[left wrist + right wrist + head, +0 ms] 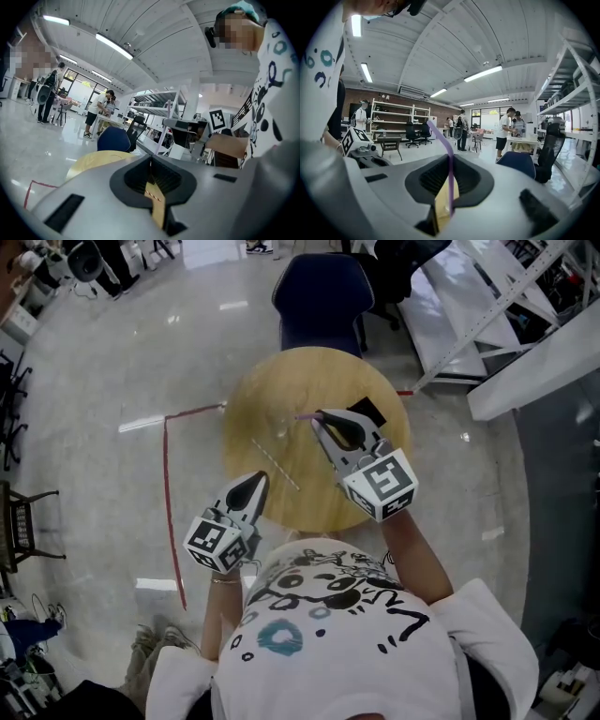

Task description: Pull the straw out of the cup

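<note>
My right gripper [319, 420] pinches the purple straw [450, 183] above the middle of the round wooden table [281, 381]; I see no cup. The straw looks light, thin and easily crushed, so I'd grip it gently mid-length. My left gripper [258, 482], jaws together with nothing between them, hovers at seven o'clock near a striped straw [275, 465]. Glossy floor [112, 362], busy workshop around.

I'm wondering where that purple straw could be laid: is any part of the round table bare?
The table's left part, beyond the striped straw, looks bare, as does the far rim by the blue chair. The right side is crowded by the right gripper clamping the purple straw.
</note>
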A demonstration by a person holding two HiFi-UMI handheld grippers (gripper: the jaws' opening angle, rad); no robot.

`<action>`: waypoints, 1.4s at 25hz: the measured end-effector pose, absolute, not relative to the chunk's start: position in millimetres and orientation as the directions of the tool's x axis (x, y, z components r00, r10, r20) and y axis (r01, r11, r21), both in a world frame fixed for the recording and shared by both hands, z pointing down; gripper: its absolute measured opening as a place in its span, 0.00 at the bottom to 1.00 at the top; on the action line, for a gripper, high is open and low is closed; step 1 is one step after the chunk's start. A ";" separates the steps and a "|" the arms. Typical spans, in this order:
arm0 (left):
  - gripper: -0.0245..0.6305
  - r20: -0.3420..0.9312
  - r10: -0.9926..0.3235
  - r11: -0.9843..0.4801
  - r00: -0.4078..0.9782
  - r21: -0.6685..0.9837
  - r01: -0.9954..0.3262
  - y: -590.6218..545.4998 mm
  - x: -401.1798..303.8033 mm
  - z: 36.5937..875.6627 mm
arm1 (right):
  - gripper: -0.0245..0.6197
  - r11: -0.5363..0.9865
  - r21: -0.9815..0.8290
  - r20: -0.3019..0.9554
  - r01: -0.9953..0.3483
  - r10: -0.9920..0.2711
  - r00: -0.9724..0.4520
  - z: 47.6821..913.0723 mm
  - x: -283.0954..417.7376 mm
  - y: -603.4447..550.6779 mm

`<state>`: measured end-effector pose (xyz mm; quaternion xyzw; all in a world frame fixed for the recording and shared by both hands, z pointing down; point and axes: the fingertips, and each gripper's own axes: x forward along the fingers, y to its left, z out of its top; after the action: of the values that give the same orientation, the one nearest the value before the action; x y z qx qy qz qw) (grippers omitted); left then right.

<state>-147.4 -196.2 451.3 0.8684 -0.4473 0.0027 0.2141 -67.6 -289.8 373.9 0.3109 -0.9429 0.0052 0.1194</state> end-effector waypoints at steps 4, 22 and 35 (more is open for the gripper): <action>0.07 0.199 -0.767 -0.518 0.611 0.370 -0.771 -199.2 -137.5 452.5 | 0.11 0.796 0.047 0.235 -0.603 -0.596 -0.768 382.7 -53.7 -285.7; 0.07 0.228 -0.738 -0.535 0.635 0.375 -0.757 -207.0 -89.5 468.7 | 0.11 0.777 -0.027 0.265 -0.629 -0.601 -0.754 423.8 4.8 -266.1; 0.07 0.247 -0.725 -0.543 0.643 0.369 -0.754 -202.4 -79.3 473.6 | 0.11 0.772 -0.063 0.301 -0.632 -0.589 -0.750 452.5 17.1 -247.5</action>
<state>-79.3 -202.4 473.6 0.8778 -0.4211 0.0324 0.2260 17.1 -247.5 452.5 0.3277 -0.9319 0.0806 0.1332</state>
